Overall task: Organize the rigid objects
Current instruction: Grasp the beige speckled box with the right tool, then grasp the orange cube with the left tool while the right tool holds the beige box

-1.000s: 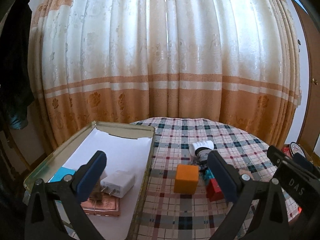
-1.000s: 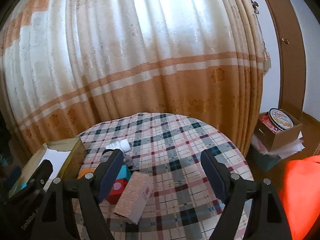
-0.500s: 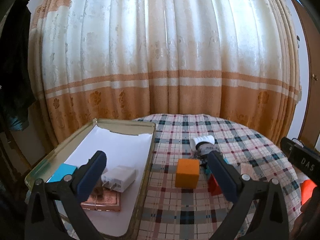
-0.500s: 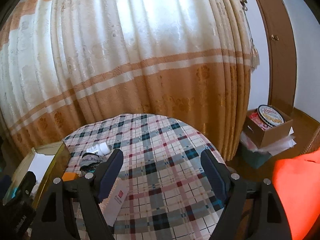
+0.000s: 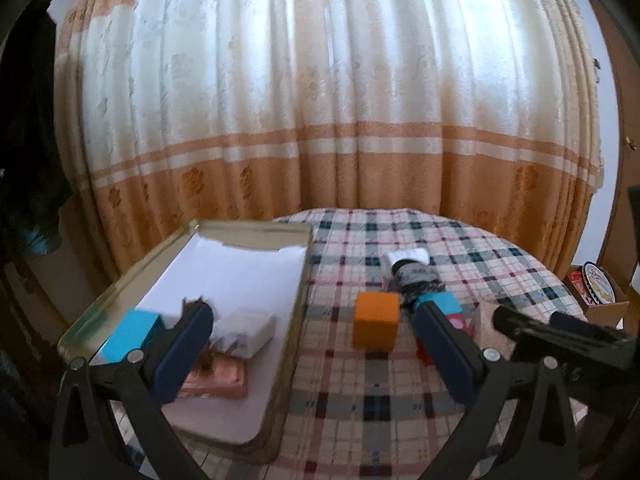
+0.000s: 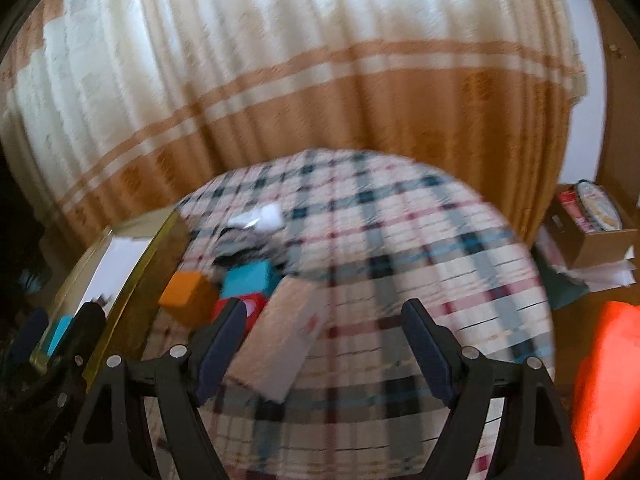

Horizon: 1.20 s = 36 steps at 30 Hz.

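Behind the plaid-clothed round table [image 5: 400, 420] a curtain is hanging, while both the left gripper [image 5: 310, 344] and right gripper [image 6: 322, 344] are gaping empty, leaving the orange cube [image 5: 376, 324], teal block [image 6: 250, 278], red block [image 6: 250, 308] and beige carton [image 6: 280, 340] waiting outside the partly filled tin tray [image 5: 294, 320].

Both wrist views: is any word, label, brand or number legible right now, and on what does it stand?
Nothing reads in full.
"AS": pale letters, cut off and blurred, on the black body of the right tool.
Red mark on the long tan cardboard box: too blurred.
Label on the white bottle lying on the checked tablecloth: too small.
Round printed tin lid in the brown floor carton: unreadable.
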Each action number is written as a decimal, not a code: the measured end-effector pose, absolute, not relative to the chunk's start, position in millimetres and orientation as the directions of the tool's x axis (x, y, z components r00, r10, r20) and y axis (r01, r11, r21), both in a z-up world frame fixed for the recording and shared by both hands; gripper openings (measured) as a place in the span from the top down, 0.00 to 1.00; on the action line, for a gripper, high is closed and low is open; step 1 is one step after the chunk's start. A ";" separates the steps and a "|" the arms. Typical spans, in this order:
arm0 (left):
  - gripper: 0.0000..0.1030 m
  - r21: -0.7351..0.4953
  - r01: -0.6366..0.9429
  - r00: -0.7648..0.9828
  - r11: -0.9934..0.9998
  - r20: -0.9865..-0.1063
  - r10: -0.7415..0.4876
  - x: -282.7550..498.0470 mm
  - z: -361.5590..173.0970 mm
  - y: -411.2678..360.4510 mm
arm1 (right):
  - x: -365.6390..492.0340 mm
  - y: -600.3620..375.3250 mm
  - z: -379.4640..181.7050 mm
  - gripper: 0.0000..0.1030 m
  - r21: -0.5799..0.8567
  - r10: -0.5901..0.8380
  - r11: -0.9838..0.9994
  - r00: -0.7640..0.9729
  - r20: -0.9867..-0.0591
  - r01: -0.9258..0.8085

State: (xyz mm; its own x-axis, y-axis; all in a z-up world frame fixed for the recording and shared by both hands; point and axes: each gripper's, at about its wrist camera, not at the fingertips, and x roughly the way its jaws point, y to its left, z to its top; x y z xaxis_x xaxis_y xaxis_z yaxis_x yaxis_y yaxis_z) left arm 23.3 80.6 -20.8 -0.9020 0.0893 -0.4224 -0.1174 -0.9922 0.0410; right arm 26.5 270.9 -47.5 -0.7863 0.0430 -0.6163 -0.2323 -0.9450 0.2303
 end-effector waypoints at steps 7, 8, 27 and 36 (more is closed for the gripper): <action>0.01 0.034 -0.115 -0.892 -0.993 -0.444 0.088 24.3 -23.0 76.9 | 12.5 262.0 -62.2 0.21 0.257 -0.039 -0.948 -0.729 -0.684 -0.190; 0.01 0.039 -0.118 -0.881 -0.992 -0.465 0.087 21.4 -24.6 78.2 | 10.8 261.8 -63.7 0.21 0.258 -0.045 -0.948 -0.721 -0.691 -0.189; 0.01 0.034 -0.156 -0.842 -0.987 -0.528 0.115 10.5 -29.5 85.2 | 8.9 271.0 -74.0 0.73 0.210 -0.016 -0.955 -0.675 -0.738 -0.208; 0.05 0.143 -0.203 -0.817 -0.969 -0.570 0.087 -24.9 -35.8 121.4 | 16.4 281.7 -73.0 0.73 0.284 -0.040 -0.931 -0.707 -0.706 -0.231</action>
